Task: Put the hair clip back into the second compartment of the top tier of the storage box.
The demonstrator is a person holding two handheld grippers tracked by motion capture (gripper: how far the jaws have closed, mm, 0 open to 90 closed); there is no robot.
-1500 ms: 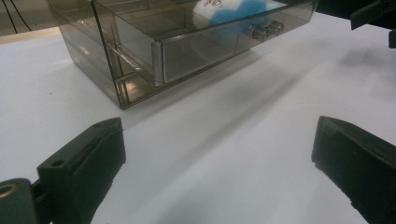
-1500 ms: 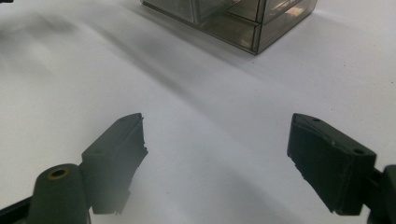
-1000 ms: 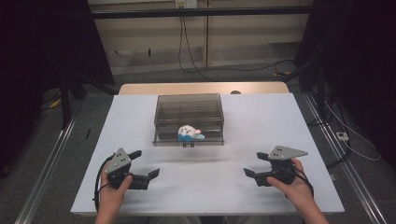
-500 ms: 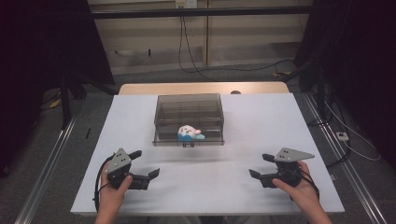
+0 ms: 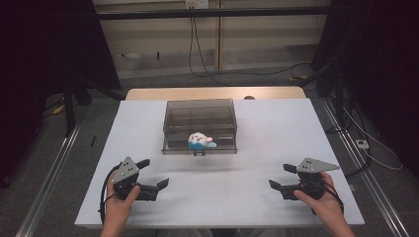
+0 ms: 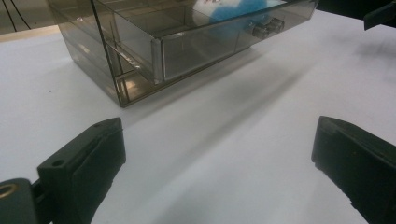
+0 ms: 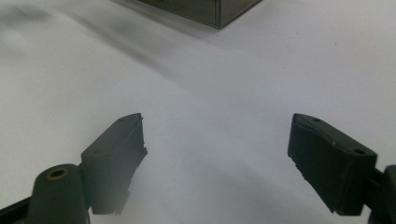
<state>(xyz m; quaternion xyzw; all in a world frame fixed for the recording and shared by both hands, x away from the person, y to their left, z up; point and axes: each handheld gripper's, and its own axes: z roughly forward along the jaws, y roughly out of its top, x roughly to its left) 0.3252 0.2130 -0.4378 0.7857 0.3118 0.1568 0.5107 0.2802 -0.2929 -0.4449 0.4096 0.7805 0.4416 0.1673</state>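
Note:
A smoky clear plastic drawer box [image 5: 199, 118] stands mid-table. A white and blue plush toy [image 5: 200, 140] lies inside its lower drawer, which stands pulled out a little, behind the small handle [image 5: 198, 152]. My left gripper [image 5: 154, 173] rests near the front left of the table, open and empty, pointing toward the box. My right gripper [image 5: 279, 176] is at the front right, open and empty. The left gripper view shows the box [image 6: 140, 46], the toy [image 6: 229, 14] and my open left gripper [image 6: 217, 135]. In the right gripper view my right gripper [image 7: 217, 128] stands wide over bare table, with a box corner [image 7: 210, 11] at the top.
The white table [image 5: 276, 133] has a wooden strip [image 5: 212, 93] along its far edge. Metal rails run along the floor on both sides, and cables lie on the floor behind and to the right. The other gripper's jaw [image 6: 380, 14] shows in the top right corner of the left gripper view.
My right gripper has drifted a little to the right along the front of the table. The left gripper, the box and the toy have stayed where they were.

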